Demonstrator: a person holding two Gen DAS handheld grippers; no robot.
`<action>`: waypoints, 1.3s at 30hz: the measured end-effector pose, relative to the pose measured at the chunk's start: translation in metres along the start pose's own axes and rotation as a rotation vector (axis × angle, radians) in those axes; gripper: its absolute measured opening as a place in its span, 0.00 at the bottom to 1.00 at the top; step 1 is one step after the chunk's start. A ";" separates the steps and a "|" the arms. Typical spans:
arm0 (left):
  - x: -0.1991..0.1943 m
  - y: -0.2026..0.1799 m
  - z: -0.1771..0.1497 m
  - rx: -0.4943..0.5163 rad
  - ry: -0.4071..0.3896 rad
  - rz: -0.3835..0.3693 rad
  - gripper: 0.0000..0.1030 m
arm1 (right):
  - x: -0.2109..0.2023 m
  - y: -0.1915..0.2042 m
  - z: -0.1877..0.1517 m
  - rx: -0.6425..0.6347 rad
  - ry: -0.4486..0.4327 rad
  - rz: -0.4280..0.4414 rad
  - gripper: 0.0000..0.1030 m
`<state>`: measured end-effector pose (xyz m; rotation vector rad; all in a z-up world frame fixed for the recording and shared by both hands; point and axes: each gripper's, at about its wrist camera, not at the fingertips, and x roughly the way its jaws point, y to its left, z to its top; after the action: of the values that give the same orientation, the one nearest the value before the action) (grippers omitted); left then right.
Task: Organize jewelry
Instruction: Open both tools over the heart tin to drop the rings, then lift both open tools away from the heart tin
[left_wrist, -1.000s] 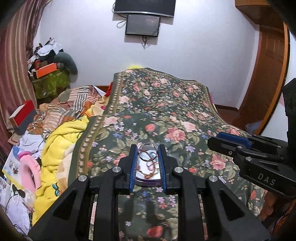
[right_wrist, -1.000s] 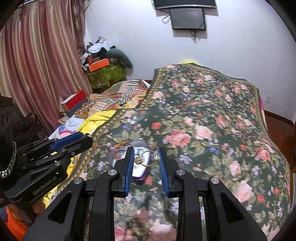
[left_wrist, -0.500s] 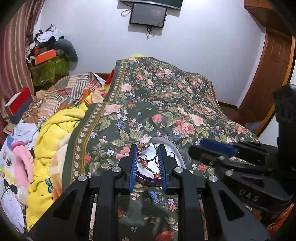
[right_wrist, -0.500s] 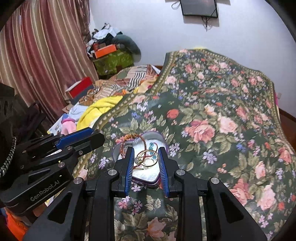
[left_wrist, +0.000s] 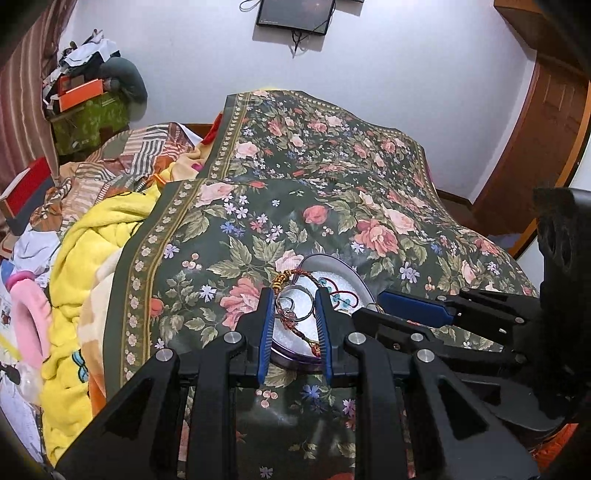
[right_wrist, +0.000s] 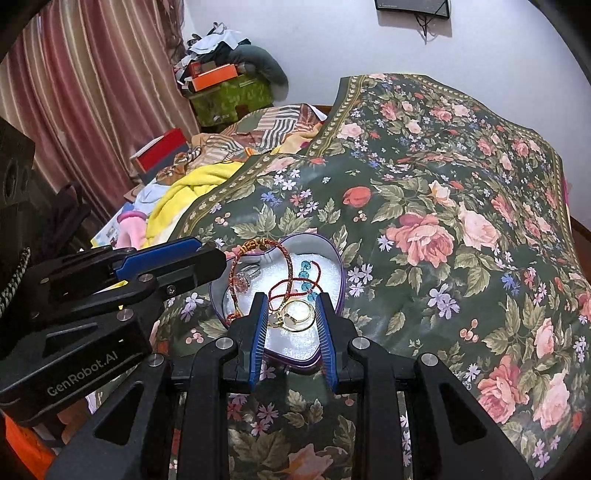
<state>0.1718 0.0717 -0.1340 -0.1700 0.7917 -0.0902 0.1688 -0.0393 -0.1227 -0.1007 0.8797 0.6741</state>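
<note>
A heart-shaped purple tin lined in white was seen resting on a dark green floral bedspread, with both handheld grippers brought in over it. In the right wrist view, the right gripper was held with its blue-padded jaws parted on either side of a gold ring attached to a small gold charm; whether the pads actually touched the ring could not be told. The ring lay at the near end of the tin, beside a red cord bracelet with turquoise beads and a red-and-gold braided bracelet, while a silver ring sat toward the tin's left lobe.

In the left wrist view, the left gripper was shown with its jaws also apart, framing a silver hoop and the braided cord inside the same tin; no grip on either was evident. The left gripper's fingers were visible beside the tin's left edge in the right wrist view.

A yellow blanket, striped bedding and an orange box on a cluttered green chest were seen beyond the bedspread, below a wall-mounted screen.
</note>
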 end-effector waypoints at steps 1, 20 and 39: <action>0.000 0.000 0.000 0.001 0.002 -0.002 0.20 | 0.001 -0.001 0.001 0.001 0.000 0.000 0.23; -0.033 -0.013 0.010 0.020 -0.062 0.031 0.20 | -0.042 -0.021 0.008 0.071 -0.074 -0.030 0.34; -0.066 -0.066 0.005 0.087 -0.097 -0.004 0.27 | -0.116 -0.054 -0.016 0.105 -0.178 -0.169 0.34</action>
<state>0.1279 0.0168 -0.0718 -0.0930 0.6890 -0.1194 0.1376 -0.1466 -0.0572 -0.0202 0.7246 0.4701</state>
